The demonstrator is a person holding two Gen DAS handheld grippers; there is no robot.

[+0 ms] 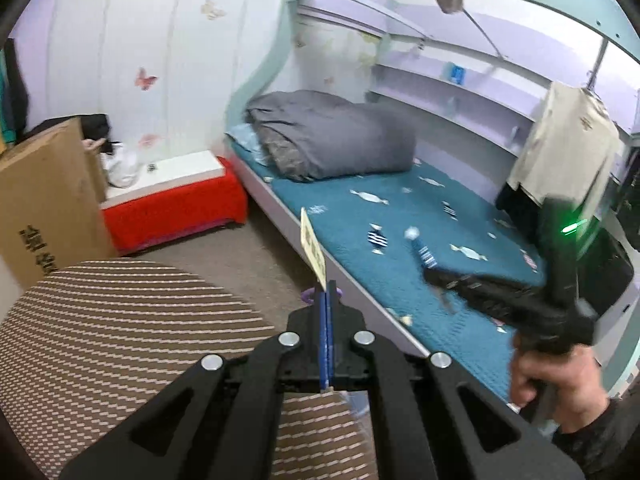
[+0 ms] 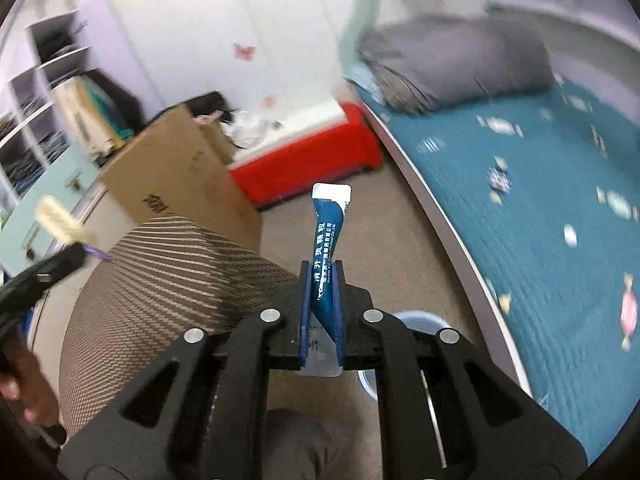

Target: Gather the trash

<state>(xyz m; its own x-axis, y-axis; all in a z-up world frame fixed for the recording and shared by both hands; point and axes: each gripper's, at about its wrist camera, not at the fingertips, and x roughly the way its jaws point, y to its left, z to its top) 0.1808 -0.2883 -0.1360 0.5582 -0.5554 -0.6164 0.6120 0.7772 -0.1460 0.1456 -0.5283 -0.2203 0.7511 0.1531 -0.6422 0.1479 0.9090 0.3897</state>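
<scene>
Here, in the left wrist view, my left gripper (image 1: 327,292) sits at lower centre, its jaws pressed fully together on a thin pale yellow slip (image 1: 313,249) that stands up edge-on from the tips and leans toward the upper left; a scrap of purple shows just behind the tips, what it is I cannot tell; below and to the left of the gripper lies a round striped cushion (image 1: 120,320); grey carpet (image 1: 248,248) beyond it. In the right wrist view, my right gripper (image 2: 323,280) holds lower centre, jaws narrowed onto a blue sachet (image 2: 326,256) with white lettering; the sachet's white end pokes up past the tips toward the middle of the frame, its other end hangs out behind the pads. A pale blue bin (image 2: 420,322) shows partly, just right of and beneath the gripper body, on the carpet. The bed (image 1: 400,216) with its teal candy-print cover fills the right of both views; a folded grey quilt (image 1: 332,136) at its head, upper centre. Red-covered low stand (image 1: 176,208) at the bed's head end, centre left; cardboard box (image 1: 44,200) at far left. My right hand (image 1: 560,384) grips its handle at lower right of the left view; much of the right view is blurred.
</scene>
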